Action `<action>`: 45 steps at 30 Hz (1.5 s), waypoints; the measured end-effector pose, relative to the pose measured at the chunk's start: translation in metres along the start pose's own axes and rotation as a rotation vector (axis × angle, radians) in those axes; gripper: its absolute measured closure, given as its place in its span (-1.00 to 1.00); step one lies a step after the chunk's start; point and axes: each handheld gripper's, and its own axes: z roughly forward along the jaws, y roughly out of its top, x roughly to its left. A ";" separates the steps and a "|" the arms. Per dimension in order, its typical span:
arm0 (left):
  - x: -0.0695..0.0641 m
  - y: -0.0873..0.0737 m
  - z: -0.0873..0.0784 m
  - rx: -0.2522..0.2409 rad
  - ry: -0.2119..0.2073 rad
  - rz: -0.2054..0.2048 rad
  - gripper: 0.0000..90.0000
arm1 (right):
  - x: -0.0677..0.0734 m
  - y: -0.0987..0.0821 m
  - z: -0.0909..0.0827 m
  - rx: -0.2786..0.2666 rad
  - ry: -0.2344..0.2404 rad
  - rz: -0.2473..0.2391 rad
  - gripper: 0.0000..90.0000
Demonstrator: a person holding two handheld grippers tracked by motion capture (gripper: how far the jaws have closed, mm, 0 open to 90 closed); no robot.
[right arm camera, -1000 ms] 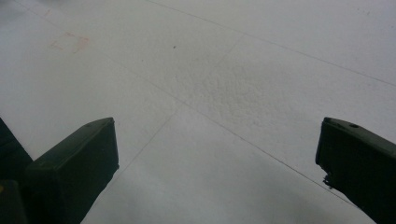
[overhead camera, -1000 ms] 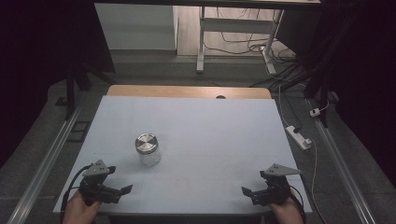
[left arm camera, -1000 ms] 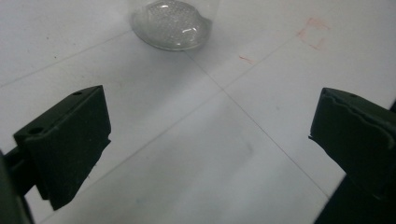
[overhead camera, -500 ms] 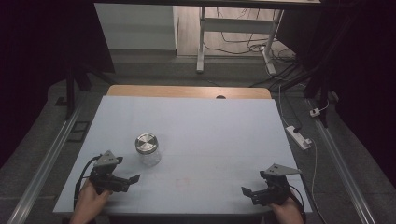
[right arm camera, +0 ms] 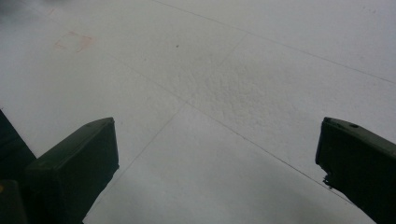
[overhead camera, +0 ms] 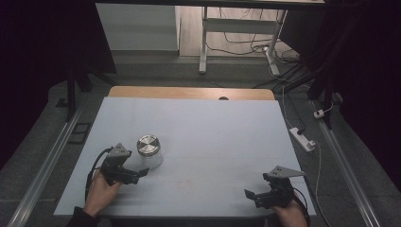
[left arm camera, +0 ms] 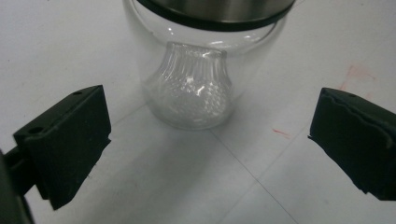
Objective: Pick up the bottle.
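Here left tongs (overhead camera: 141,173) are gaping wide, nothing gripped, just near-left of the glass jar (overhead camera: 150,152) standing upright on the surface (overhead camera: 213,137). Right tongs (overhead camera: 251,196) are also gaping, sitting near-right, well apart.

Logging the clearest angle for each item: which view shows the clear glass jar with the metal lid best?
The left gripper view: the clear glass jar with the metal lid stands close, between the open left gripper jaws, top cropped. The high view shows it whole but small.
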 end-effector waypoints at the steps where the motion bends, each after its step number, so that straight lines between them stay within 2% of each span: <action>1: 0.001 0.001 0.002 -0.002 -0.003 -0.003 -1.00 | 0.000 0.000 0.000 0.001 0.001 0.000 -1.00; 9: 0.008 0.014 0.015 -0.026 -0.039 0.015 -1.00 | 0.000 0.000 0.001 0.008 0.004 -0.003 -1.00; 15: 0.009 0.023 0.026 -0.022 -0.036 0.054 -1.00 | 0.000 0.000 0.001 0.010 0.006 -0.005 -1.00; 21: 0.008 0.027 0.030 -0.025 -0.023 0.069 -1.00 | 0.000 0.000 0.001 0.010 0.008 -0.005 -1.00; 28: 0.008 0.029 0.033 -0.010 -0.001 0.108 -0.80 | 0.000 0.000 0.001 0.012 0.009 -0.007 -1.00; 31: 0.008 0.030 0.033 -0.013 -0.006 0.121 -0.70 | 0.000 0.000 0.001 0.012 0.010 -0.007 -1.00; 38: 0.007 0.032 0.033 -0.003 0.001 0.119 -0.66 | 0.000 0.000 0.001 0.013 0.011 -0.008 -1.00; 45: 0.006 0.031 0.033 -0.013 0.006 0.117 -0.66 | 0.000 0.000 0.001 0.013 0.012 -0.007 -1.00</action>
